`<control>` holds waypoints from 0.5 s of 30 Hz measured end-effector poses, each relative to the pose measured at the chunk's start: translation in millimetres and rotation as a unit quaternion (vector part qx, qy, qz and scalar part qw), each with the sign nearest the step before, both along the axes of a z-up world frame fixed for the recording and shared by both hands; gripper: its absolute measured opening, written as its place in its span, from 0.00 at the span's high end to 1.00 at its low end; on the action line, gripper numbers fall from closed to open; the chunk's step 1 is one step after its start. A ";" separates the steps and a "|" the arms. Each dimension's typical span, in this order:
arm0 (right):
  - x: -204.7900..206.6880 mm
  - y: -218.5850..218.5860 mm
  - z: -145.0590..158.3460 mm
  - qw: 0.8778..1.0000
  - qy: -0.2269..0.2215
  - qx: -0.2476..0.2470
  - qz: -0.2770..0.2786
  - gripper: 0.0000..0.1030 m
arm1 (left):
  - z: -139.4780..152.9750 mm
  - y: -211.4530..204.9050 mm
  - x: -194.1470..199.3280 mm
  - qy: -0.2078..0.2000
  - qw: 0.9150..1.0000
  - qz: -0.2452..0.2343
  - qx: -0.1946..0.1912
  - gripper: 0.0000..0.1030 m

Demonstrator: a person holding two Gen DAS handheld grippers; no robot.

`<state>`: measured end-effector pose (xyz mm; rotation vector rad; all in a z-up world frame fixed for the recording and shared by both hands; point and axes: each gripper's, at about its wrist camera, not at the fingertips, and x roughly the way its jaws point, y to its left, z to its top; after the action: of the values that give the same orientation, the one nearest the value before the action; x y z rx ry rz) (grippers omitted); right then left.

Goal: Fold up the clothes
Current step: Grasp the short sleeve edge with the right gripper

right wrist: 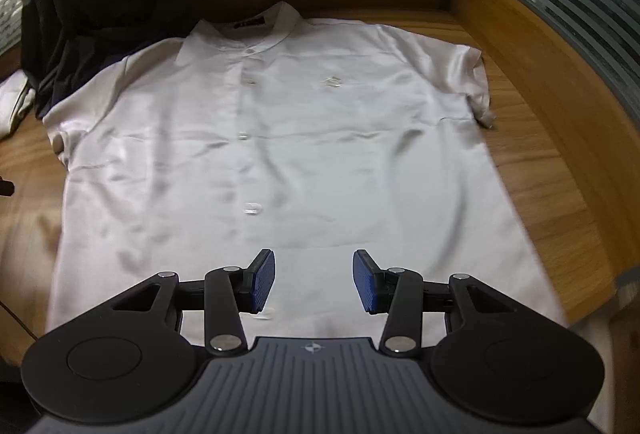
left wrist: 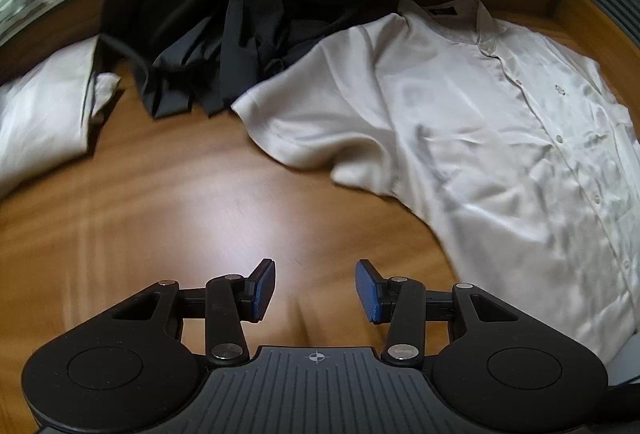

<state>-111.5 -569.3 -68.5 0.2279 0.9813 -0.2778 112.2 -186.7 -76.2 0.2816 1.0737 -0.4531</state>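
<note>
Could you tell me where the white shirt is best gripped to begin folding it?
Probably at a sleeve hem: the white shirt lies flat, buttons up, so only edges offer a pinchable lip. The left tool, open, could come in from the left at the sleeve beside it.

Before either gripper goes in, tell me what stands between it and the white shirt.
Nothing visible does. The right gripper is open, right over the white shirt's hem. The left gripper is open above bare table beside the shirt. The dark clothes pile lies beyond the near sleeve.
</note>
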 end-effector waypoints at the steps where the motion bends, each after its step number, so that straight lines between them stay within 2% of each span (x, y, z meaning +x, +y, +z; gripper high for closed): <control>1: 2.9 13.5 1.5 1.000 -0.002 0.002 -0.012 0.53 | 0.0 2.9 9.5 -0.002 1.000 -0.012 0.001 0.54; 4: 13.4 53.9 3.0 0.999 -0.009 0.004 -0.038 0.53 | 2.7 10.0 35.2 -0.022 0.999 -0.042 0.000 0.54; 7: 29.0 94.4 2.0 0.999 -0.012 0.006 -0.052 0.53 | 4.7 17.7 60.8 -0.027 0.998 -0.061 -0.019 0.54; 11: 59.1 153.7 1.3 0.999 -0.023 0.022 -0.038 0.53 | 0.1 22.6 92.8 -0.027 0.995 -0.094 -0.022 0.54; 15: 97.4 208.3 2.7 0.999 -0.028 0.019 -0.001 0.53 | -5.7 29.5 115.5 -0.023 0.994 -0.106 -0.021 0.54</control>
<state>-14.1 -361.0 -65.8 0.2689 0.9319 -0.2535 227.7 -157.2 -81.9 0.3702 0.9914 -0.6557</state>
